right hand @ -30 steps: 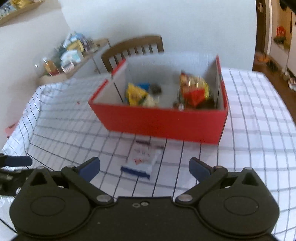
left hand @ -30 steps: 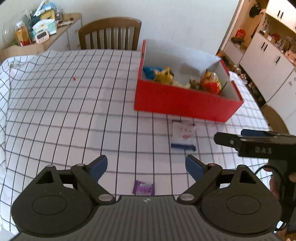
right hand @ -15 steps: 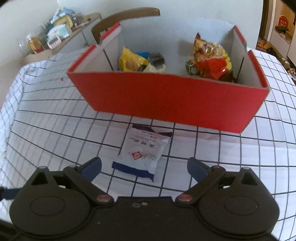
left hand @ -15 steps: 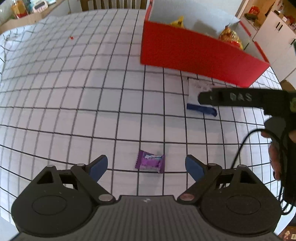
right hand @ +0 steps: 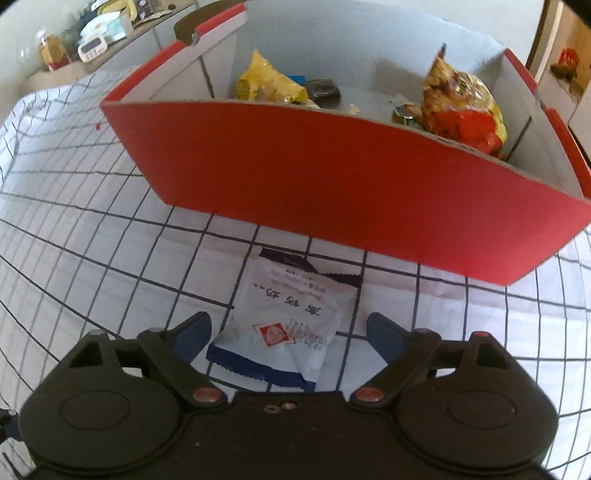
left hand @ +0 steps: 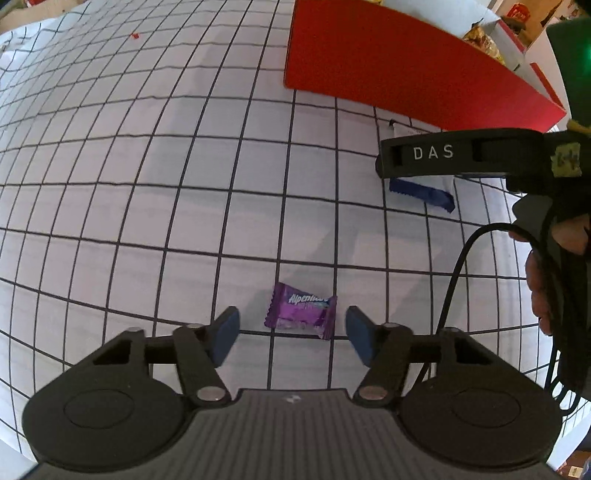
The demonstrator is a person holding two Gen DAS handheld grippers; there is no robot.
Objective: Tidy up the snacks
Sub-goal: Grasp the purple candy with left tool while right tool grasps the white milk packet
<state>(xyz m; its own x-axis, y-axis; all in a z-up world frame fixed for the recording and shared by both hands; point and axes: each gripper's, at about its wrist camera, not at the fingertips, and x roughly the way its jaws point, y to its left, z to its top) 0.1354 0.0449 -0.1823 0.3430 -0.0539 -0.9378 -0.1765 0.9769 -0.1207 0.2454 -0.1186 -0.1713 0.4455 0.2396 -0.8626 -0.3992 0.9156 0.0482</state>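
- The left gripper (left hand: 291,334) is held low over the checked tablecloth (left hand: 147,184), tilted downward, with its two blue-padded fingers (left hand: 224,334) spread wide apart and nothing clasped between them.
- A small purple candy (left hand: 301,311) is seen lying flat on the cloth in the gap between those fingers, just ahead of the tips and nearer the right-hand one; no contact with either pad is visible.
- In the left wrist view the right gripper's black body, marked "DAS", is seen from the side at the upper right, held in a hand (left hand: 554,266) with a black cable (left hand: 458,266) hanging beneath it.
- The right gripper (right hand: 288,334) is likewise pointed down at the cloth, its blue-padded fingers (right hand: 190,336) parted widely and empty.
- A white packet (right hand: 291,317) with blue serrated ends is found lying flat between the right gripper's fingers, its near end reaching back under the gripper body and its far end pointing toward the red box (right hand: 332,177); the pads are not seen touching it.
- The packet lies just in front of the box's near wall, apart from it.
- The candy lies well apart from the packet, farther from the box.
- Inside the box, a yellow bag (right hand: 266,83) is seen toward the left and a red and yellow bag (right hand: 461,107) toward the right, with smaller items between them that cannot be made out.
- Beyond the box, part of a wooden chair (right hand: 207,20) and a cluttered sideboard (right hand: 92,48) are visible.
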